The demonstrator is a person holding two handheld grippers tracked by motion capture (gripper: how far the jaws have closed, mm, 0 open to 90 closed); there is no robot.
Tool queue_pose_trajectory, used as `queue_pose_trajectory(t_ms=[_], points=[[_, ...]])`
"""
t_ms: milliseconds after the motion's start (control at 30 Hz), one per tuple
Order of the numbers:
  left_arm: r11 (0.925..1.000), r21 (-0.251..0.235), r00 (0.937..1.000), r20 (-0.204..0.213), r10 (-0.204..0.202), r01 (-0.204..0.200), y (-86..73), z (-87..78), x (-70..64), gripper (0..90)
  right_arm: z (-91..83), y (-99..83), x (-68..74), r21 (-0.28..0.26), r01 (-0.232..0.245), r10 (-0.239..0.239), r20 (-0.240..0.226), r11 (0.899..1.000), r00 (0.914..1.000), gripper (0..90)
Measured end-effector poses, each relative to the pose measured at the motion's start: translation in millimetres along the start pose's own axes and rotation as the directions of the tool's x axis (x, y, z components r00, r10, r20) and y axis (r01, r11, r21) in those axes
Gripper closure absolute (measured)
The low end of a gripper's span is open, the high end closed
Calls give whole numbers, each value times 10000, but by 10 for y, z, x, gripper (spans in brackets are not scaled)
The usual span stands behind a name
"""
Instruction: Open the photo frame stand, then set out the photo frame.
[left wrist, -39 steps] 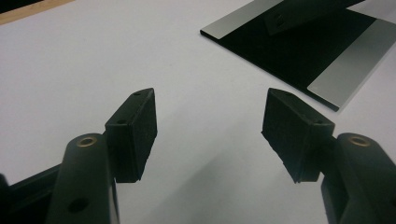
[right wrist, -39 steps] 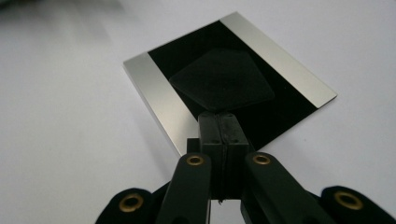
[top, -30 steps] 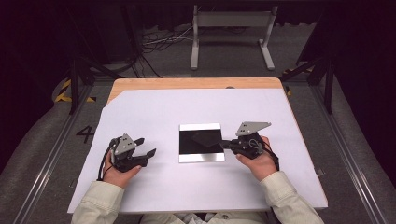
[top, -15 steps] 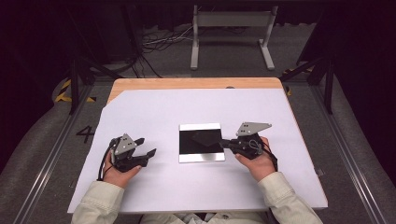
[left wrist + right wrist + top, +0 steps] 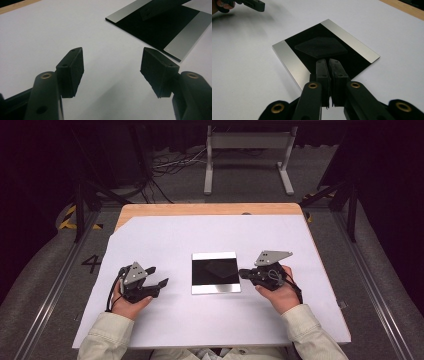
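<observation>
Flat square plate, black glossy centre with a silver strip along two opposite edges, lies at the middle of the white sheet that covers the wooden table. Right gripper: jaws pressed together, nothing between them; tips sit at the plate's right edge, at or just over it. Whether they touch the surface I cannot tell. In the right gripper view the closed jaws point across the plate over its near silver strip and the black field, where a dark reflection of the gripper's three-cornered top plate shows. Left gripper: jaws spread wide, holding nothing, resting low over the sheet, left of the plate and clear of it, pointing toward it. In the left gripper view the two pads stand far apart over bare white sheet, the plate ahead and to the right, not in contact. Each gripper is held by a hand in a pale sleeve.
</observation>
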State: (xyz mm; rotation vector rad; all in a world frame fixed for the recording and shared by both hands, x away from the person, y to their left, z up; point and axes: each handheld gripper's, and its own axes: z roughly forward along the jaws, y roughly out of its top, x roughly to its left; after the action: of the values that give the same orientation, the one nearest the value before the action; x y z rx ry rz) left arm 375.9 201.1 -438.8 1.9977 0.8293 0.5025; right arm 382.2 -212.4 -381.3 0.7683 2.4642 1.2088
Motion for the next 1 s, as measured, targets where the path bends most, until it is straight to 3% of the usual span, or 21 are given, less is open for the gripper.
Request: queue_pose_trajectory(t_ms=[333,533,767,867,1000], points=[[10000,53,9999,119,78,-78,34,59,-15,356,-109,42,4,-123,-167,166,-89,9998,9998,682],[10000,25,9999,145,61,-61,41,70,-20,355,-152,104,-29,-294,-768,758,-340,9966,9965,575],[9999,48,9999,74,111,-112,39,55,-16,355,-140,200,-115,-248,-1642,1623,-656,9861,9846,472],[9999,48,9999,75,106,-106,39,55,-16,356,-121,228,-145,-158,-1720,1705,-687,9850,9830,466],[10000,66,9999,81,69,-70,37,59,-17,355,-79,274,-218,148,-2121,2126,-858,9771,9734,451]])
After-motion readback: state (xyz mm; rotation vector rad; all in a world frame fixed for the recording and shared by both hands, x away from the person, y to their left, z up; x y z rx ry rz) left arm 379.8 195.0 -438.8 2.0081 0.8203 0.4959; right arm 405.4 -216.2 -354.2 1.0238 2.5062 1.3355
